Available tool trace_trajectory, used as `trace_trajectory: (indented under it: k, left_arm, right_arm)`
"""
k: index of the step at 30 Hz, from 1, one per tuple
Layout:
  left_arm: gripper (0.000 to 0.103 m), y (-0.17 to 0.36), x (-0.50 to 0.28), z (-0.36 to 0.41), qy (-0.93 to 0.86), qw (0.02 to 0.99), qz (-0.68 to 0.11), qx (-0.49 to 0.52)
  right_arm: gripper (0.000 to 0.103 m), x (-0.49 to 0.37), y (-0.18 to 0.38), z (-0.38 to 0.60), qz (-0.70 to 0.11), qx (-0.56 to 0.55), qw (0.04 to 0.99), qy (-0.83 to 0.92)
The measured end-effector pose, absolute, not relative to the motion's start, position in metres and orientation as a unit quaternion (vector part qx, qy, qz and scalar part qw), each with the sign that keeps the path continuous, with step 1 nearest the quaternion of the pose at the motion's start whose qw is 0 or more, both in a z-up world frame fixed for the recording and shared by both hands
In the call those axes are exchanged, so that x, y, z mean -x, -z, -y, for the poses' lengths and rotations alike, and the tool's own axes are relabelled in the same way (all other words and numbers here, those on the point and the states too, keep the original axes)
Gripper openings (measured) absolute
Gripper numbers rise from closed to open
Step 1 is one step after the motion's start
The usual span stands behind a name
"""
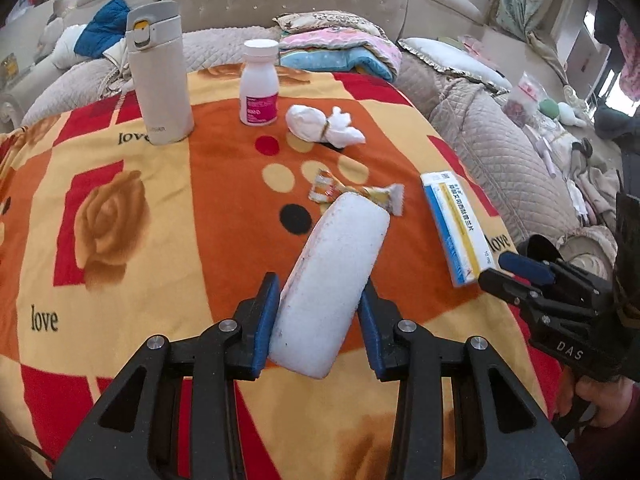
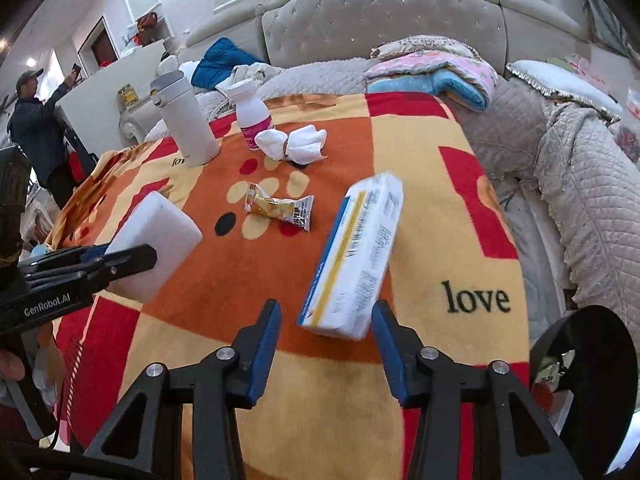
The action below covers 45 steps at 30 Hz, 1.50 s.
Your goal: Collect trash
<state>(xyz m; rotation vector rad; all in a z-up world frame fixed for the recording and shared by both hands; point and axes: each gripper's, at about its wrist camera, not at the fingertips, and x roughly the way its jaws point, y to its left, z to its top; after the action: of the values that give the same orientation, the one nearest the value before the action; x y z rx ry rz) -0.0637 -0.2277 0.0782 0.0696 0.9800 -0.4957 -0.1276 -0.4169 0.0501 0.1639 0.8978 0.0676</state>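
My left gripper (image 1: 320, 304) is shut on a white foam block (image 1: 336, 276) and holds it above the blanket; the block also shows in the right wrist view (image 2: 154, 236). My right gripper (image 2: 326, 336) is open around the near end of a white, blue and yellow medicine box (image 2: 356, 256), which looks blurred; its right finger is close to the box, the left stands apart. The box also shows in the left wrist view (image 1: 456, 228). A crumpled snack wrapper (image 2: 280, 208) and a wad of white tissue (image 2: 292, 142) lie farther back on the blanket.
A white thermos (image 1: 160, 76) and a white pill bottle with a pink label (image 1: 259, 84) stand at the far side of the orange and red blanket (image 1: 120, 220). Folded quilts and pillows lie by the headboard. A person (image 2: 36, 128) stands at the far left.
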Motion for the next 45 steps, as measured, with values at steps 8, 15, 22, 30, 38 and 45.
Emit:
trace_trajectory:
  k: [8,15,22,30,38,45]
  left_arm:
    - [0.036,-0.076,0.073,0.224,0.235,0.852,-0.466,-0.030]
    - [0.036,-0.071,0.074,0.219,0.232,0.849,-0.474,-0.021]
    - [0.036,-0.071,0.081,0.221,0.240,0.846,-0.476,-0.016]
    - [0.036,-0.074,0.092,0.246,0.269,0.838,-0.474,-0.010]
    - [0.036,-0.075,0.111,0.295,0.306,0.826,-0.473,-0.030]
    - [0.036,-0.078,0.122,0.331,0.332,0.817,-0.470,-0.043]
  right_arm:
    - [0.067,0.119,-0.047,0.430,-0.434,-0.098,0.896,0.004]
    - [0.067,0.081,-0.022,0.432,-0.464,-0.099,0.880,0.019]
    - [0.050,0.086,-0.022,0.436,-0.451,-0.106,0.886,0.018]
    - [0.050,0.143,-0.048,0.450,-0.421,-0.121,0.899,0.006]
    - [0.050,0.185,-0.054,0.467,-0.413,-0.122,0.902,0.024]
    - [0.050,0.209,-0.059,0.490,-0.401,-0.135,0.905,0.046]
